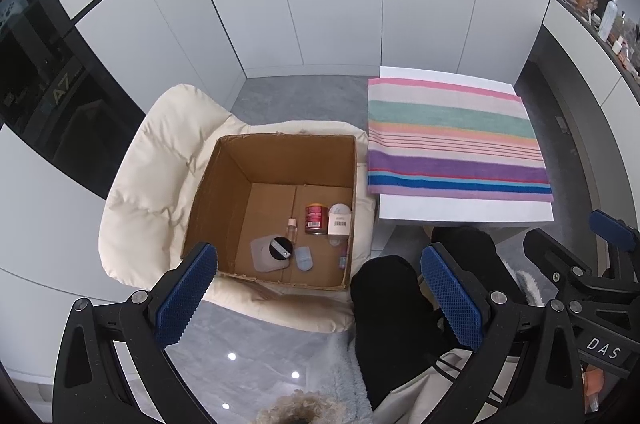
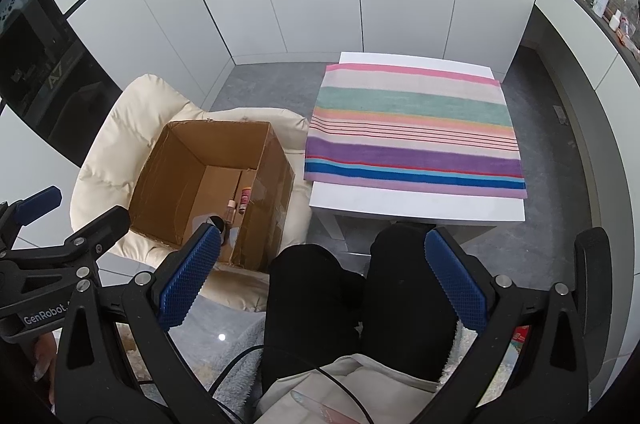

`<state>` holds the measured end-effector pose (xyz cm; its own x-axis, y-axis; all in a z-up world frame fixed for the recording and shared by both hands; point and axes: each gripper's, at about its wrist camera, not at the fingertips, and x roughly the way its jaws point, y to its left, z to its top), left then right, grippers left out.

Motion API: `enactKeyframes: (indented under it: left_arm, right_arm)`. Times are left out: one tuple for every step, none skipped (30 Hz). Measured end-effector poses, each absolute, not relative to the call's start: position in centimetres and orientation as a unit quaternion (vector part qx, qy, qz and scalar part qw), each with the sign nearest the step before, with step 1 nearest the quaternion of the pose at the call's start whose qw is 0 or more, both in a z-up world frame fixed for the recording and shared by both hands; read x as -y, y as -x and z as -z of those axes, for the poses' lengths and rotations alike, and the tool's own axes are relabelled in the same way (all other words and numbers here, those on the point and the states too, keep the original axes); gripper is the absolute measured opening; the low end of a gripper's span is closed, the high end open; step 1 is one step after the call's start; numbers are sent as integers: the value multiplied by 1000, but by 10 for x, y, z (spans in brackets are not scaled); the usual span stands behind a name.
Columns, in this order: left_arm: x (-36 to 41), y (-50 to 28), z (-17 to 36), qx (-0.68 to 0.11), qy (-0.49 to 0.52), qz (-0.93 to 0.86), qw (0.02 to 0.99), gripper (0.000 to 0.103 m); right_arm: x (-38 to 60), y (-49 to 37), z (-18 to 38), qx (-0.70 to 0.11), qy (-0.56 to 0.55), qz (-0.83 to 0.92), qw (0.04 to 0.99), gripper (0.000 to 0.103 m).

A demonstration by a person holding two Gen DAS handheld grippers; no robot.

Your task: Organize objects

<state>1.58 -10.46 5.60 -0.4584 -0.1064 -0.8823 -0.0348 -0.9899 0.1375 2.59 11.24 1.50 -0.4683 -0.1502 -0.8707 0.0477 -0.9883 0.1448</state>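
Cardboard box on a cream chair, striped towel on a white table to its right.

White table (image 1: 464, 212) carries the striped towel (image 1: 456, 140), spread flat; just left of it the cream chair (image 1: 152, 160) holds the open cardboard box (image 1: 224, 180). On the box floor, toward its near right, lie a grey pad (image 1: 262, 256) with a black round item (image 1: 279, 247) on it, a red can (image 1: 316, 219), a white box (image 1: 340, 222) and a small bottle (image 1: 291, 227). Left tool (image 1: 320, 288) and right tool (image 2: 324, 276) hover near, both wide open and empty.

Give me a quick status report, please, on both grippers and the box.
Left gripper open, empty. Right gripper open, empty. Cardboard box on cream chair, small items inside. Striped towel bare.
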Motion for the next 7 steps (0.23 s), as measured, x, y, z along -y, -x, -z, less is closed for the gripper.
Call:
enactKeyframes:
  left_arm:
    - [105, -16, -56, 66, -520, 852, 21, 102]
    - [105, -16, -56, 65, -520, 852, 20, 102]
    - [105, -16, -56, 65, -520, 852, 20, 102]
    - [105, -16, -56, 65, -520, 852, 21, 102]
    - [104, -16, -56, 66, -520, 852, 22, 102]
    - [104, -16, -55, 67, -520, 851, 22, 102]
    - [104, -16, -55, 67, -520, 851, 22, 102]
  right_arm:
    - [-113, -26, -15, 50, -513, 855, 58, 103]
    - [-113, -26, -15, 50, -513, 855, 59, 103]
    - [-113, -26, -15, 51, -514, 854, 60, 103]
    - [-114, -26, -15, 51, -514, 854, 60, 103]
    - [-113, -26, -15, 50, -514, 854, 59, 103]
    - [-114, -26, -14, 50, -514, 854, 59, 103]
    - [-113, -26, -14, 51, -514, 854, 59, 103]
